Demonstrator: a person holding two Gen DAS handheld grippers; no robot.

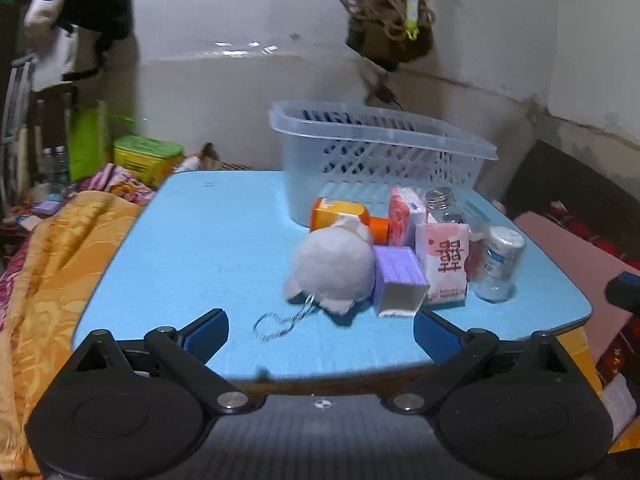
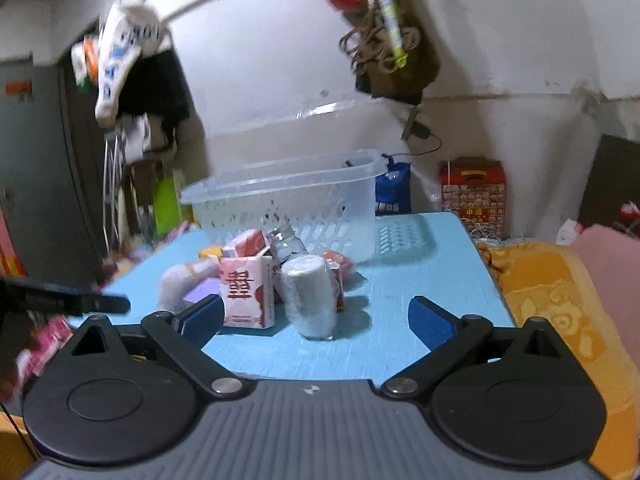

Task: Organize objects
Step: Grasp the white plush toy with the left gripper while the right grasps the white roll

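A clear slotted plastic basket (image 1: 360,148) (image 2: 296,196) stands at the back of the blue table (image 1: 208,248) (image 2: 420,272). In front of it lies a heap: a grey plush toy (image 1: 334,264) with a key chain (image 1: 280,320), an orange bottle (image 1: 344,214), a purple box (image 1: 400,280), a pink carton with a red character (image 1: 444,264) (image 2: 248,292), a red-and-white packet (image 1: 404,216), a clear jar (image 1: 442,202) and a foil-wrapped bottle (image 1: 498,264) (image 2: 310,296). My left gripper (image 1: 320,334) is open near the table's front edge, before the plush toy. My right gripper (image 2: 316,318) is open, facing the foil-wrapped bottle.
An orange patterned blanket (image 1: 60,264) (image 2: 560,300) lies beside the table. A green-lidded yellow tub (image 1: 148,158) sits at the back left. A red gift box (image 2: 474,192) and a blue bag (image 2: 394,190) stand by the wall. Bags hang from the wall (image 1: 392,20).
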